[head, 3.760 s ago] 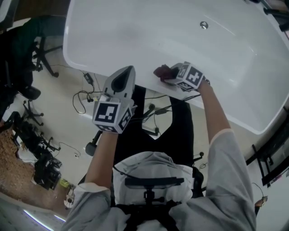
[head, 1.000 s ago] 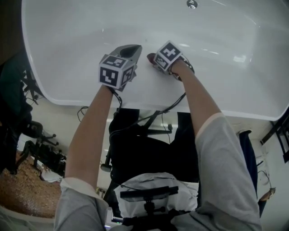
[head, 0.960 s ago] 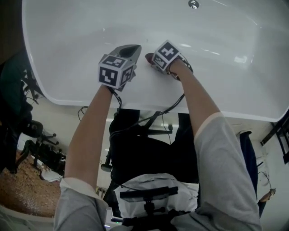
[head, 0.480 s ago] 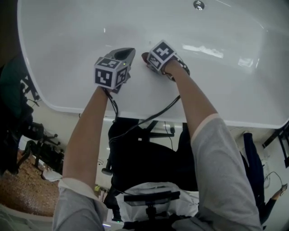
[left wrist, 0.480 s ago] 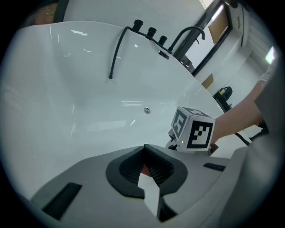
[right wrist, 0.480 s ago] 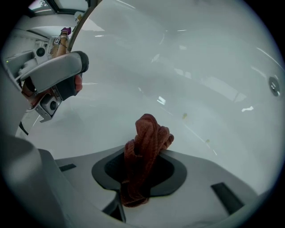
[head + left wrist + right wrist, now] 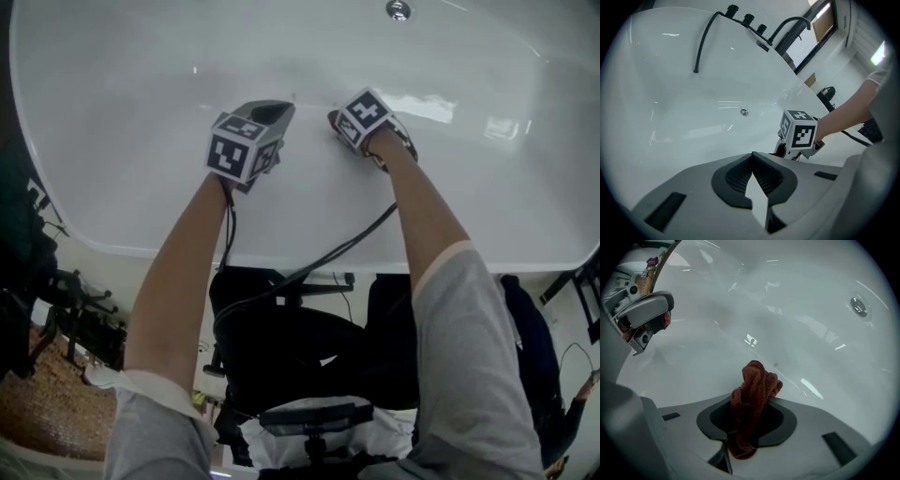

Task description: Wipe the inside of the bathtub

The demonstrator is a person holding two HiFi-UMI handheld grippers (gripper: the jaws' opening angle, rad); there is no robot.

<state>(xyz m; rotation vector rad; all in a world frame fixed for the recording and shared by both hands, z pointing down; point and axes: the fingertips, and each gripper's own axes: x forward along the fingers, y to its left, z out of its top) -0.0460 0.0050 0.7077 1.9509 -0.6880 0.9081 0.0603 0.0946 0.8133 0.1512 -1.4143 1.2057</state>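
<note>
In the head view, the person leans over the white bathtub (image 7: 103, 187) with both forearms reaching past its near rim. The left claw (image 7: 272, 112) and the right claw (image 7: 337, 123) sit side by side low on the near inner wall, close together but not touching. A bit of dark red cloth (image 7: 333, 118) shows at the tip of the right claw. The drain (image 7: 398, 10) lies well apart from both, at the top edge.

In the left gripper view, the left claw (image 7: 753, 156) is closed, its tips meeting with nothing between them. Just beyond it is the right claw's marker cube (image 7: 799, 134). Farther off are the drain (image 7: 744, 112) and, on the far rim, a black faucet (image 7: 790, 22) and hose (image 7: 701, 44).

In the right gripper view, the right claw (image 7: 751, 405) is clamped on the cloth (image 7: 753, 389). The cloth is bunched and sticks out past the tips toward the tub wall. Whether it touches the wall cannot be told. The left claw (image 7: 646, 314) appears at the upper left.
</note>
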